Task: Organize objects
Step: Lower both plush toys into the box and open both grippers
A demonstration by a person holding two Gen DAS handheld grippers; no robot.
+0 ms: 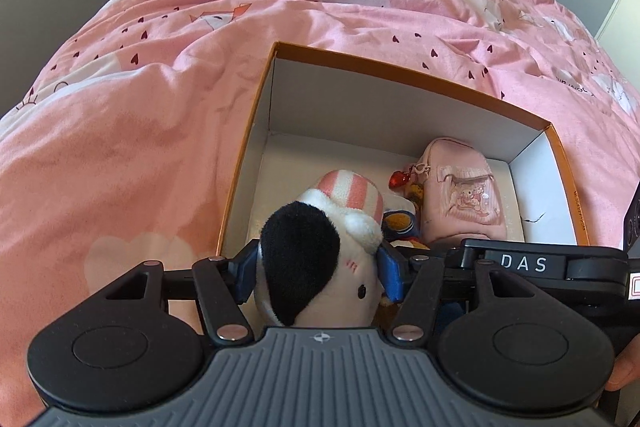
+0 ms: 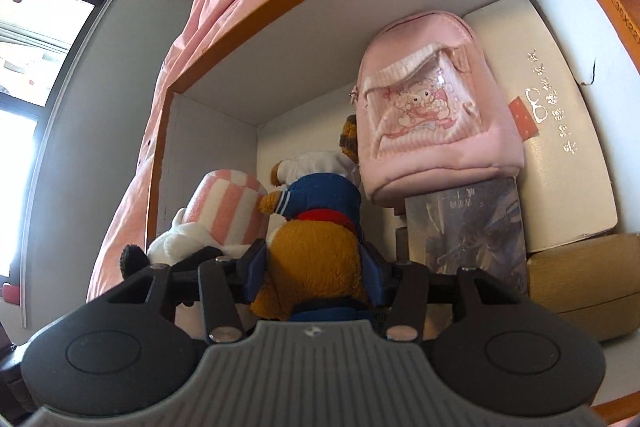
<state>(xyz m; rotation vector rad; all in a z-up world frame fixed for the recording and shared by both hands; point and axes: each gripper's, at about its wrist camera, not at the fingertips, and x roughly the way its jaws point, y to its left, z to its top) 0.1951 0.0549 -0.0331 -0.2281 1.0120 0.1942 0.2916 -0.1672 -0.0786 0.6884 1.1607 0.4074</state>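
Jaws of the left gripper (image 1: 318, 269) pinched on a plush toy (image 1: 316, 251) with a black patch and a pink-striped cap, at lower centre of the left wrist view, just over the near-left corner of the box (image 1: 400, 73). Jaws of the right gripper (image 2: 314, 259) pinched on a brown teddy bear (image 2: 316, 247) in a blue-and-white sailor top, at lower centre of the right wrist view, already inside the box walls.

Best lowered straight down, one toy at a time. Worth keeping the plush toy toward the free floor at middle left of the left wrist view, away from the orange rim. Worth keeping the teddy bear upright and just beside the striped cap, short of the pink pouch (image 2: 434, 107) at centre right. Easy to knock: the pouch looks propped on a book (image 2: 476, 231), with a white case (image 2: 560, 131) behind it and a tan case (image 2: 580, 291) at lower right. Advisable to release only once each toy rests on the floor of the box, then spread wide and lift out vertically, so soft fur does not snag on the pads. Box itself on a soft pink quilt (image 1: 160, 99), so likely to tip under a sideways push; no leaning on the walls.
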